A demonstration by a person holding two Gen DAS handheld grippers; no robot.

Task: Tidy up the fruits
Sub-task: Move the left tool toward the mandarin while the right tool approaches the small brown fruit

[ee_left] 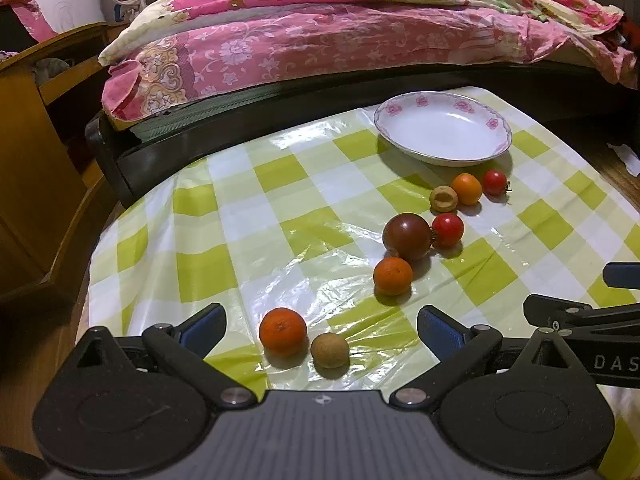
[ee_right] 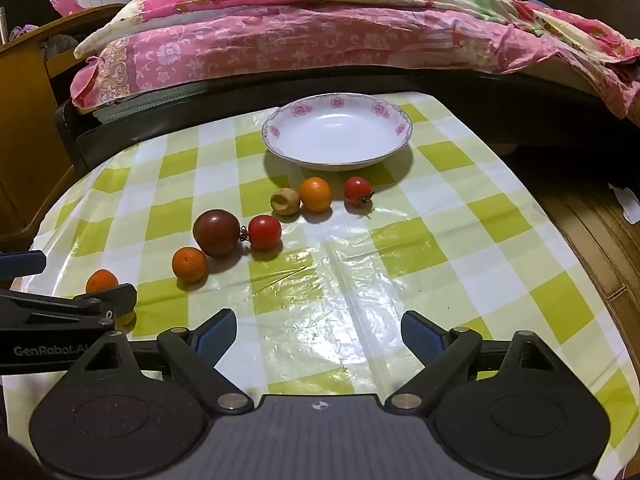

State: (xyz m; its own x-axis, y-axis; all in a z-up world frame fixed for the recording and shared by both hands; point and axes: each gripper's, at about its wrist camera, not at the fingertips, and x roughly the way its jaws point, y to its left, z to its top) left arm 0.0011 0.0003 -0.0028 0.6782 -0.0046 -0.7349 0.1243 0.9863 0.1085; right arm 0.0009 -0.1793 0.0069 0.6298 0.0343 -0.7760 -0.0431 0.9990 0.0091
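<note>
On bench: fruits loose, plate (ee_right: 276, 133) holds none.
L gripper (ee_left: 320, 330) fingers wide, straddling nearest orange (ee_left: 282, 331) + brown longan (ee_left: 329, 350), no contact. R gripper (ee_right: 318, 334) fingers wide over bare checked cloth (ee_right: 400, 272). Dark tomato (ee_right: 216, 232) touching red tomato (ee_right: 264, 232) mid-bench; others sit near plate.

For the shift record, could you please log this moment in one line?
left tongs: open, empty | right tongs: open, empty | plate: empty | fruits: on tablecloth

plate (ee_right: 337, 136) at the back of the table (ee_right: 440, 240), fruits (ee_right: 216, 237) scattered in front, bed (ee_right: 320, 32) right behind
</note>
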